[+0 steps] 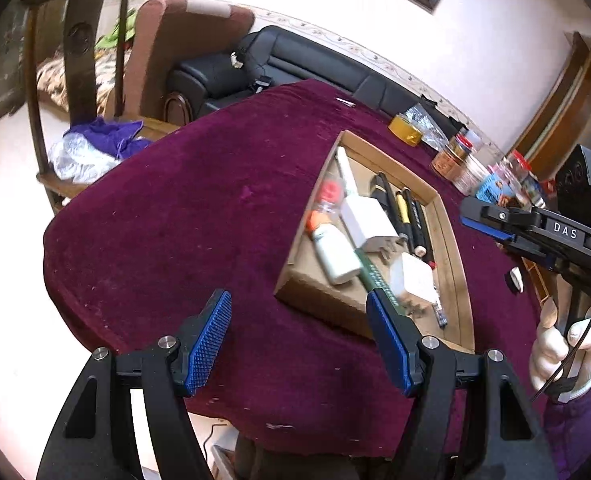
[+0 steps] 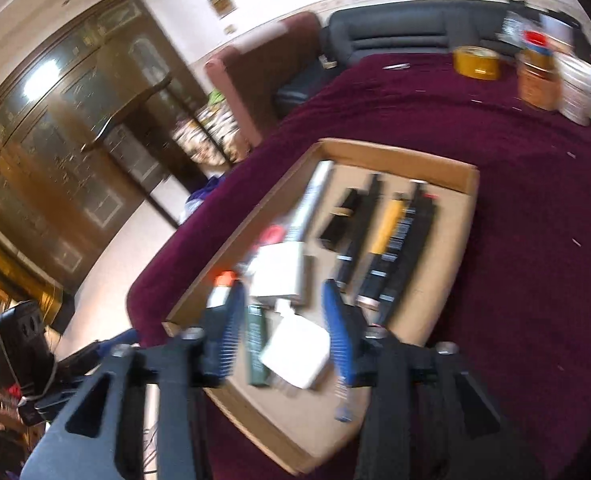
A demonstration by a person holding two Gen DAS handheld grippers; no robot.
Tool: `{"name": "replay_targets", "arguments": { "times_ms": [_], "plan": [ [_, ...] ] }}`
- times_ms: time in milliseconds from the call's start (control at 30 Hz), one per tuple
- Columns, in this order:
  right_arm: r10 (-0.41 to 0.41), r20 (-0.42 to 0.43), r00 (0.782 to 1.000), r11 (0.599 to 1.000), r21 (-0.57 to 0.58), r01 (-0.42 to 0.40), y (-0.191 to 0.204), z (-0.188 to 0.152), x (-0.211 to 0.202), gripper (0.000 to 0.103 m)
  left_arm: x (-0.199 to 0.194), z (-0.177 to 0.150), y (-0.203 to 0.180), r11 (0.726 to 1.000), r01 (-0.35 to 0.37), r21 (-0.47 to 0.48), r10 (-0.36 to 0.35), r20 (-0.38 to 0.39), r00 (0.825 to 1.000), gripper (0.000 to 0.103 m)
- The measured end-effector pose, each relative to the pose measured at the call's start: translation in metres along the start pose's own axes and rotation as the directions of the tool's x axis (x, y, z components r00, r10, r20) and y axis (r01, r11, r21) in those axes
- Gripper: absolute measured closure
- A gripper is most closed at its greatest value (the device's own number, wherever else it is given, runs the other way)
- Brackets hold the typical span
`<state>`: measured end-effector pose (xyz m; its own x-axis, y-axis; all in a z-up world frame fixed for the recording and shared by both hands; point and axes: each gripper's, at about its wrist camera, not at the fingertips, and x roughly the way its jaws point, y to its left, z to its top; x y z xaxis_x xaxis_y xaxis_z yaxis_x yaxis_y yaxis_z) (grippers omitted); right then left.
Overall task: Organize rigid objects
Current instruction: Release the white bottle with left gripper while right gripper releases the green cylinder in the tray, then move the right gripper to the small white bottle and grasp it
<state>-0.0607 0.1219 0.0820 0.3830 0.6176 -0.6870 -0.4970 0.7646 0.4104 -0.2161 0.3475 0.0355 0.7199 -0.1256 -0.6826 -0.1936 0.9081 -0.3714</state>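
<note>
Cardboard tray (image 2: 435, 168) on the maroon-clothed bench (image 1: 175, 200) holds pens, white adapters and a glue bottle. Right tool (image 2: 283, 320) is spread, pinching nothing, and hangs above the white adapter (image 2: 295, 354) at the tray's near end. Pens (image 2: 383, 240) lie lengthwise, pointing away. Left tool (image 1: 299, 336) is spread and empty, left of the tray; the right is nearer.

Maroon-clothed table (image 1: 167, 216) — cardboard tray (image 1: 453, 240), yellow tape roll (image 1: 405, 130), jars (image 1: 453, 156) on it.
</note>
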Motion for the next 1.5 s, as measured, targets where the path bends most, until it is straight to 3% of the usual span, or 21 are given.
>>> {"name": "replay_targets", "arguments": {
  "times_ms": [100, 167, 233, 267, 333, 667, 1033, 1233, 1500],
  "plan": [
    [-0.03, 0.02, 0.999, 0.998, 0.047, 0.029, -0.03, -0.012, -0.019, 0.052, -0.003, 0.0, -0.021, 0.997, -0.05, 0.058, 0.049, 0.017, 0.999, 0.039],
    [-0.054, 0.03, 0.998, 0.997, 0.064, 0.052, -0.044, -0.02, -0.028, 0.052, -0.006, -0.003, -0.042, 0.982, -0.148, 0.121, 0.142, 0.054, 0.988, 0.039],
    [-0.091, 0.042, 0.995, 0.993, 0.074, 0.087, -0.06, -0.029, -0.039, 0.052, -0.007, -0.008, -0.068, 0.936, -0.282, 0.212, 0.261, 0.12, 0.958, 0.033],
    [-0.108, 0.048, 0.993, 0.991, 0.082, 0.104, -0.069, -0.034, -0.045, 0.052, -0.007, -0.01, -0.078, 0.915, -0.323, 0.242, 0.296, 0.14, 0.945, 0.025],
    [-0.142, 0.059, 0.988, 0.983, 0.122, 0.134, -0.091, -0.042, -0.058, 0.052, -0.005, -0.016, -0.099, 0.879, -0.371, 0.301, 0.333, 0.169, 0.928, 0.019],
    [-0.319, 0.12, 0.94, 0.916, 0.293, 0.273, -0.192, -0.068, -0.14, 0.052, 0.026, -0.037, -0.177, 0.824, -0.302, 0.478, 0.297, 0.089, 0.951, 0.019],
    [-0.434, 0.126, 0.892, 0.844, 0.403, 0.353, -0.267, -0.079, -0.188, 0.046, 0.048, -0.053, -0.23, 0.76, -0.279, 0.587, 0.31, 0.05, 0.949, 0.019],
    [-0.468, 0.105, 0.878, 0.809, 0.451, 0.377, -0.306, -0.079, -0.197, 0.046, 0.061, -0.058, -0.245, 0.737, -0.277, 0.617, 0.33, 0.029, 0.944, 0.019],
    [-0.524, 0.103, 0.846, 0.75, 0.527, 0.4, -0.36, -0.056, -0.209, 0.046, 0.07, -0.065, -0.257, 0.735, -0.228, 0.639, 0.306, -0.012, 0.952, 0.019]
  ]
}}
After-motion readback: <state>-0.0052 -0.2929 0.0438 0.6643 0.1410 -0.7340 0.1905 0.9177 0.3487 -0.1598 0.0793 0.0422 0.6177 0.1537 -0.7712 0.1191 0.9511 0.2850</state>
